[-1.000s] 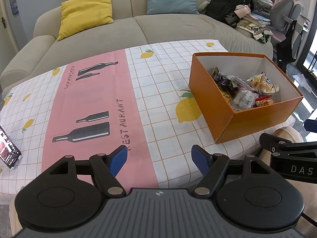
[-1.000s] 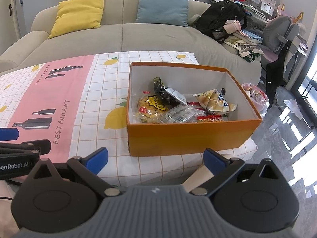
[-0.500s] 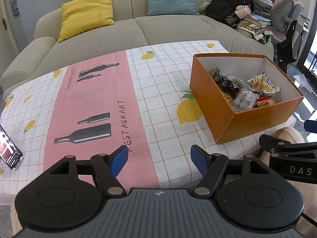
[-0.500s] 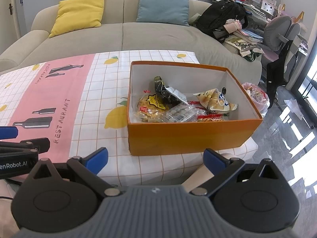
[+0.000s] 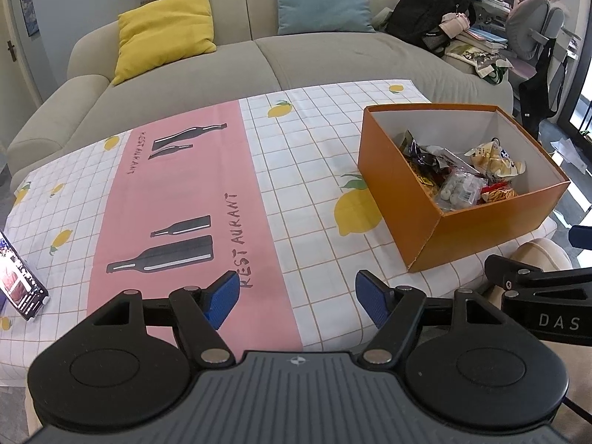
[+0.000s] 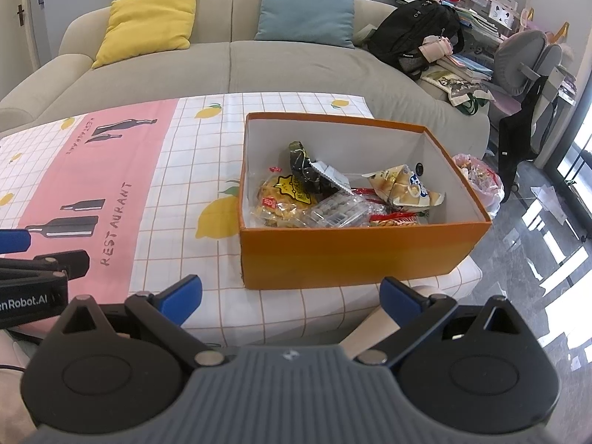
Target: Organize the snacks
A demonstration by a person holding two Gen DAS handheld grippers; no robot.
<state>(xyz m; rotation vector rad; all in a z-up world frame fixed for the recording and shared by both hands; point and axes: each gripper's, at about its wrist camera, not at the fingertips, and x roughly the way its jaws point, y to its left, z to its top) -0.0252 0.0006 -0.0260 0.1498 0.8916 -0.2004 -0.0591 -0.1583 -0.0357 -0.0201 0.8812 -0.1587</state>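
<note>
An orange box (image 5: 470,229) (image 6: 355,251) stands on the right end of the table and holds several snack packets (image 5: 458,181) (image 6: 333,196): a yellow one, a dark one, a clear tray and a pale bag. My left gripper (image 5: 298,296) is open and empty, over the front edge of the table, left of the box. My right gripper (image 6: 290,294) is open and empty, just in front of the box's near wall.
The table wears a checked lemon cloth with a pink band (image 5: 177,199). A dark packet (image 5: 20,281) lies at the far left edge. A sofa with cushions (image 5: 166,33) stands behind. A pink bag (image 6: 477,177) sits on the floor at right.
Both grippers have drawn back and risen very slightly; the view has barely shifted. Nothing was taken or let go.
</note>
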